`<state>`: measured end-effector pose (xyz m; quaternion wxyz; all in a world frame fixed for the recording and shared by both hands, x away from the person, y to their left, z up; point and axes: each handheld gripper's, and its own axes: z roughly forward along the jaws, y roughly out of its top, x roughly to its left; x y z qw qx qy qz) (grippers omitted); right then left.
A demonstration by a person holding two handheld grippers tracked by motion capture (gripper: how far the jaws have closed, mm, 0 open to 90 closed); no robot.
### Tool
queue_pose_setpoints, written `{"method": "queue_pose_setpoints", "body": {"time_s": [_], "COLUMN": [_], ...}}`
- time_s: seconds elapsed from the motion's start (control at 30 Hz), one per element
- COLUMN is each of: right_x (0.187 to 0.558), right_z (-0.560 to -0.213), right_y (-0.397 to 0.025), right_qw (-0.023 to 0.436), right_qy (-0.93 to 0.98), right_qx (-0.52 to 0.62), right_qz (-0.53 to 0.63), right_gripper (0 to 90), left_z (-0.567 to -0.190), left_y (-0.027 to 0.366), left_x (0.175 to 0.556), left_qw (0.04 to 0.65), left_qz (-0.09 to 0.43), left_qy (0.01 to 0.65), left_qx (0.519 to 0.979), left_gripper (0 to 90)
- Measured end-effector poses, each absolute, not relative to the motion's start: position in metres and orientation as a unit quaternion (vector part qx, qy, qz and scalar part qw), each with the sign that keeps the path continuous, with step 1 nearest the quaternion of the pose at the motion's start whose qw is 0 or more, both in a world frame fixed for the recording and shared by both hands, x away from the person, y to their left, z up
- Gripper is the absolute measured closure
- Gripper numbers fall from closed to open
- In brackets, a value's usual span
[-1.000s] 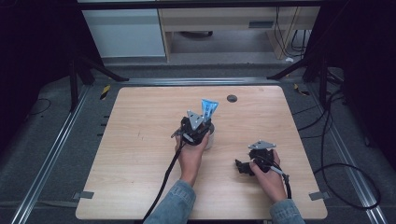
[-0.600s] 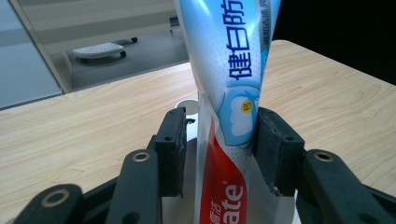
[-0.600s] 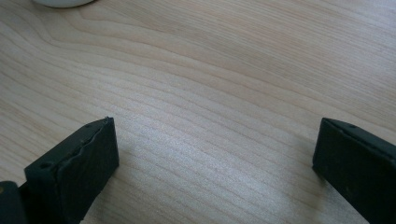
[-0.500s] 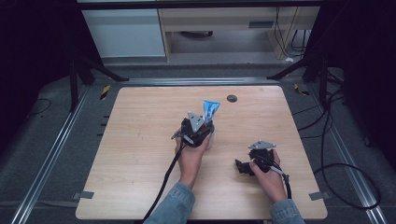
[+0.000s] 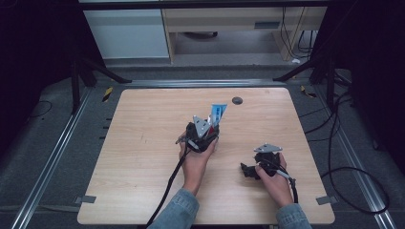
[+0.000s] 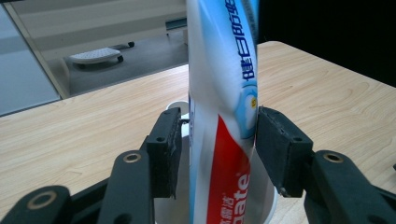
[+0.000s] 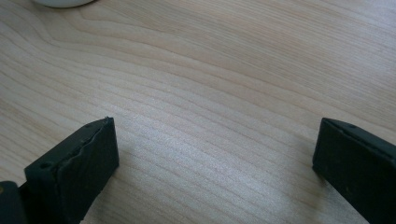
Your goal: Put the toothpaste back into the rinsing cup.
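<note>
In the high view, the left gripper (image 5: 206,128) is hovering near the table's (image 5: 143,143) middle, holding a toothpaste tube (image 5: 218,113) upright over a white cup, with the forearm reaching straight in from the near edge. The right gripper (image 5: 248,170) is resting low toward the near right, wrist flat.

In the left gripper view, the jaws are flanking the tube (image 6: 224,116), which is standing in the cup (image 6: 264,212) (the right pad looks touching, the left barely apart). Judging by this, placing is nearly done; next comes releasing and backing off without tipping it.

In the right gripper view, the jaws are spread wide over bare wood.
</note>
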<state>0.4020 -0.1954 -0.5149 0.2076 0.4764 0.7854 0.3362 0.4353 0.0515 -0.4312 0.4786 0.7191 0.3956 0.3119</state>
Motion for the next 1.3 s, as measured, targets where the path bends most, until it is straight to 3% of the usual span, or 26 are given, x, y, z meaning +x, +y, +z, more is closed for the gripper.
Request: {"method": "queue_pose_setpoints", "body": {"time_s": [0.87,1.1,1.3], "right_x": [0.402,0.402,0.402], "right_z": [-0.515,-0.515,-0.515], "right_y": [-0.196,-0.195,-0.195], "right_qw": [0.208,0.209,0.209], "right_qy": [0.786,0.786,0.786], "right_qx": [0.476,0.476,0.476], "right_qz": [0.336,0.336,0.336], "right_gripper": [0.6,0.6,0.5], "left_z": [-0.429,-0.423,-0.416], "left_y": [0.056,0.066,0.078], "left_x": [0.429,0.426,0.427], "left_qw": [0.469,0.448,0.45], "left_qz": [0.313,0.293,0.237], "left_qy": [0.39,0.382,0.371], "left_qx": [0.728,0.753,0.777], "left_gripper": [49.9,39.3,27.9]}}
